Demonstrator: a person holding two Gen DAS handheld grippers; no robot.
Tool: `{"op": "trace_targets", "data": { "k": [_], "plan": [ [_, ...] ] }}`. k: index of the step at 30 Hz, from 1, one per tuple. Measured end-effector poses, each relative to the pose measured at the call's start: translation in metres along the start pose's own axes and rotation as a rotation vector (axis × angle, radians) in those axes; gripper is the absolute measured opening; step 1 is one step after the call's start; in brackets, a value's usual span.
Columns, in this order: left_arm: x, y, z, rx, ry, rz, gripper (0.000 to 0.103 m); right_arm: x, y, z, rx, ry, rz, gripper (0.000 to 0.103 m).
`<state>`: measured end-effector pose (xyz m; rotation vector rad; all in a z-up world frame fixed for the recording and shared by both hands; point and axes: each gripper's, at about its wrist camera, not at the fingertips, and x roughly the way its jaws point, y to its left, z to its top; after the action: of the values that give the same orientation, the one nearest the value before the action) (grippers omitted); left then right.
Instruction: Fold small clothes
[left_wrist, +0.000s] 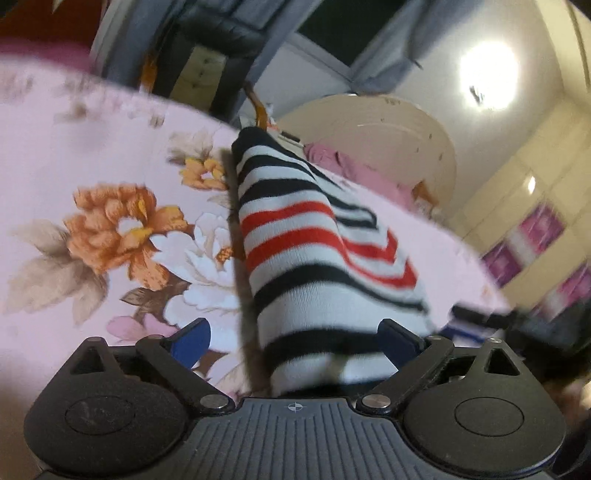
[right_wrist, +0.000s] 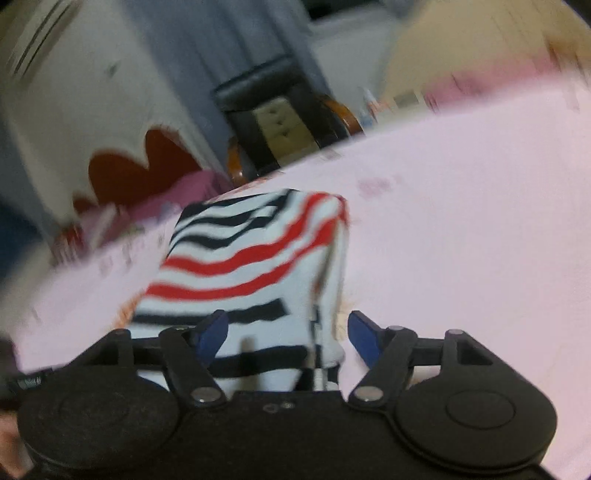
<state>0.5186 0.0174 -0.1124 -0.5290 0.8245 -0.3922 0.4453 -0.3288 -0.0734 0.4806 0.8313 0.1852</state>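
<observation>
A folded striped garment (left_wrist: 295, 229), white with black and red bands, lies on the pink floral bedsheet (left_wrist: 110, 229). My left gripper (left_wrist: 295, 341) hangs just above its near end, jaws wide. The left pad is well clear of the cloth and the right pad is at its edge. In the blurred right wrist view the same garment (right_wrist: 251, 251) lies on the pink sheet (right_wrist: 461, 221). My right gripper (right_wrist: 288, 336) straddles its near end with jaws apart. One blue fingertip (right_wrist: 212, 334) overlaps the cloth, and a gap shows at the other.
A black chair (left_wrist: 218, 33) (right_wrist: 273, 110) stands past the bed's far edge. A cream headboard (left_wrist: 388, 129) and a crumpled pink cloth (left_wrist: 354, 166) sit at the far end. Cupboards with purple panels (left_wrist: 535, 229) line the right. Something dark and blurred (left_wrist: 480, 315) lies at the bed's right edge.
</observation>
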Motion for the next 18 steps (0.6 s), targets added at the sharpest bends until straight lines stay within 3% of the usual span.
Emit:
{"op": "trace_targets", "data": {
  "k": [3, 7, 10, 12, 18],
  "plan": [
    [0.017, 0.016, 0.012, -0.121, 0.038, -0.096, 0.095, 0.009, -0.039, 0.008, 0.173, 0.014, 0.096, 0.064],
    [0.045, 0.025, 0.019, -0.185, 0.1, -0.117, 0.089, 0.029, -0.067, 0.012, 0.282, 0.071, 0.199, 0.064],
    [0.058, 0.03, 0.026, -0.209, 0.097, -0.146, 0.087, 0.046, -0.069, 0.012, 0.269, 0.127, 0.217, 0.063],
    [0.067, 0.029, 0.03, -0.195, 0.103, -0.134, 0.075, 0.054, -0.068, 0.014, 0.246, 0.141, 0.242, 0.061],
    [0.091, 0.018, 0.042, -0.148, 0.119, -0.136, 0.073, 0.076, -0.059, 0.028, 0.197, 0.187, 0.273, 0.051]
  ]
}}
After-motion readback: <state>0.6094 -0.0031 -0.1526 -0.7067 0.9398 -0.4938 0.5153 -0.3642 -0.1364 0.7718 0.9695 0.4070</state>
